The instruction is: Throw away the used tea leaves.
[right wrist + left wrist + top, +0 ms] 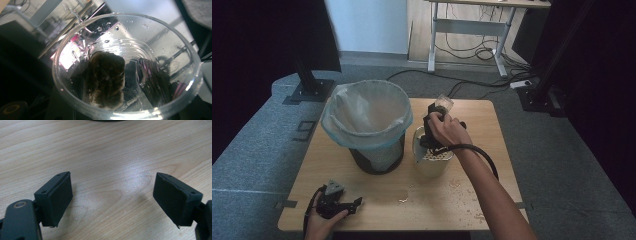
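My right gripper is raised over the middle of the wooden table, shut on a clear plastic cup that tilts up and away from the hand. In the right gripper view I look into the cup's mouth. A dark, wet brownish lump lies inside against its wall, and drops cling to the plastic. My left gripper rests on the table at the front left, held by a hand. Its jaws stand wide apart over bare wood, and nothing lies between the pads.
A dark bin with a pale plastic liner stands left of centre. Beside it, right under the right hand, stands a pale round container with speckled contents. Crumbs and a small wet spot mark the front right of the table.
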